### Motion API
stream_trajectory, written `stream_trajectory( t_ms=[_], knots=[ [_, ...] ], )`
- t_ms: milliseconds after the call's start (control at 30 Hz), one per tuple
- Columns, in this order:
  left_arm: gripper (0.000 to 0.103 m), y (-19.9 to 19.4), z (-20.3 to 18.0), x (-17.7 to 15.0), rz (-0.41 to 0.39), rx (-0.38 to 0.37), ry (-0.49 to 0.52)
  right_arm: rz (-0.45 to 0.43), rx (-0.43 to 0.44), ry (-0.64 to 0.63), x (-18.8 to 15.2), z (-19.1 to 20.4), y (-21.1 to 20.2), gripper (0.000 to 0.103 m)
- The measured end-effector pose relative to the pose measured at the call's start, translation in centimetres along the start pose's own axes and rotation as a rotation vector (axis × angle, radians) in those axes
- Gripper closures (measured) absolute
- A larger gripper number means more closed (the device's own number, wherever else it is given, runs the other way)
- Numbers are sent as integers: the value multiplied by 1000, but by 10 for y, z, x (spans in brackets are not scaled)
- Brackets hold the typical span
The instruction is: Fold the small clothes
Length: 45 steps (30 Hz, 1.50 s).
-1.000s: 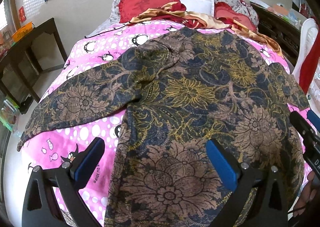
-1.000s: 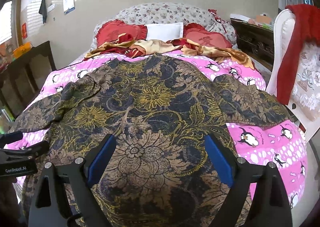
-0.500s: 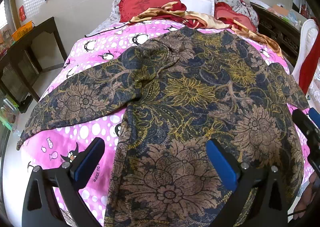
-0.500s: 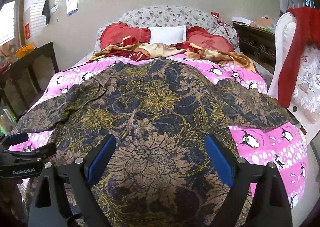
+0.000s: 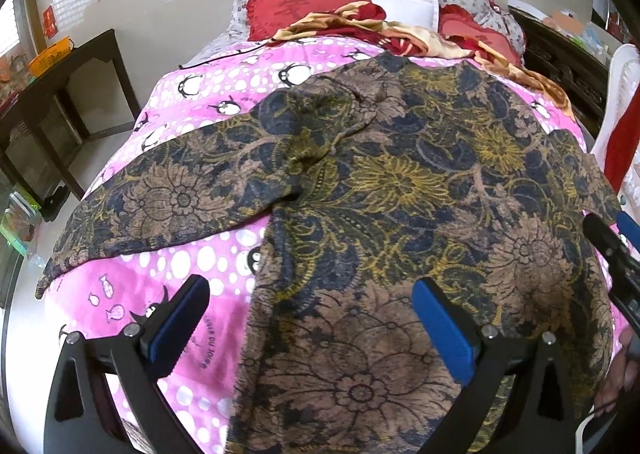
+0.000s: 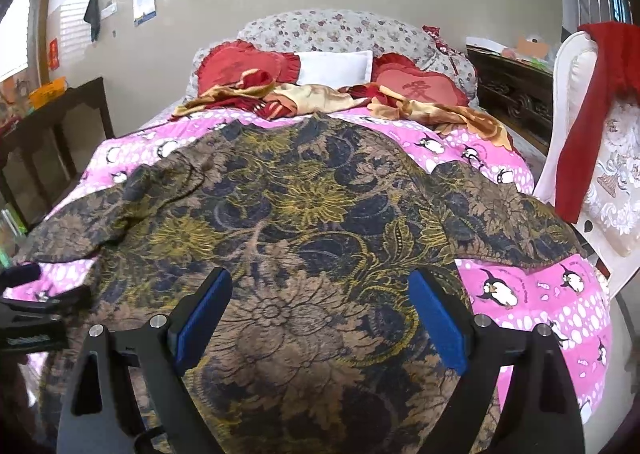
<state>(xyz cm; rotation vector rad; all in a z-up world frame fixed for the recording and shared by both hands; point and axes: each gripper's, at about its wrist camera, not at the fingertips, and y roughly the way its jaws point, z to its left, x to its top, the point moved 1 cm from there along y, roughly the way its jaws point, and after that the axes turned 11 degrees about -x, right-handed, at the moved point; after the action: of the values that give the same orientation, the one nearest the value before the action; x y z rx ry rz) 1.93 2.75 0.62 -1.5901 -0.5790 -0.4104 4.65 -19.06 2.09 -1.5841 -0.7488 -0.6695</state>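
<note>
A dark floral long-sleeved garment [image 5: 400, 190] in brown, navy and gold lies spread flat on a pink penguin bedspread [image 5: 128, 294], sleeves out to both sides; it also shows in the right wrist view [image 6: 304, 214]. My left gripper [image 5: 312, 310] is open and empty above the garment's near left edge, its left finger over bare bedspread. My right gripper [image 6: 320, 306] is open and empty above the garment's near hem. The right gripper's side shows at the right edge of the left wrist view [image 5: 612, 254].
Red heart cushions [image 6: 244, 70], a white pillow and a crumpled gold-red cloth [image 6: 320, 98] lie at the bed's head. A dark wooden table [image 5: 52, 94] stands left of the bed. A white chair with a red cloth [image 6: 592, 126] stands at the right.
Both grippers have shifted slightly, the right wrist view tilting upward a little. The garment has not moved and both grippers stay open.
</note>
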Motion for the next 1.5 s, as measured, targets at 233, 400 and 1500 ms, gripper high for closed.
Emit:
stream_trajectory(
  t_ms=[233, 400, 1500],
  knots=[
    [0, 3, 44, 6, -8, 61, -55, 57, -43, -27, -6, -6, 50, 11],
    [0, -12, 106, 12, -74, -93, -211, 162, -54, 19, -21, -13, 82, 12],
    [30, -24, 414, -100, -264, -456, -1226, 207, -49, -12, -29, -7, 95, 12]
  ],
)
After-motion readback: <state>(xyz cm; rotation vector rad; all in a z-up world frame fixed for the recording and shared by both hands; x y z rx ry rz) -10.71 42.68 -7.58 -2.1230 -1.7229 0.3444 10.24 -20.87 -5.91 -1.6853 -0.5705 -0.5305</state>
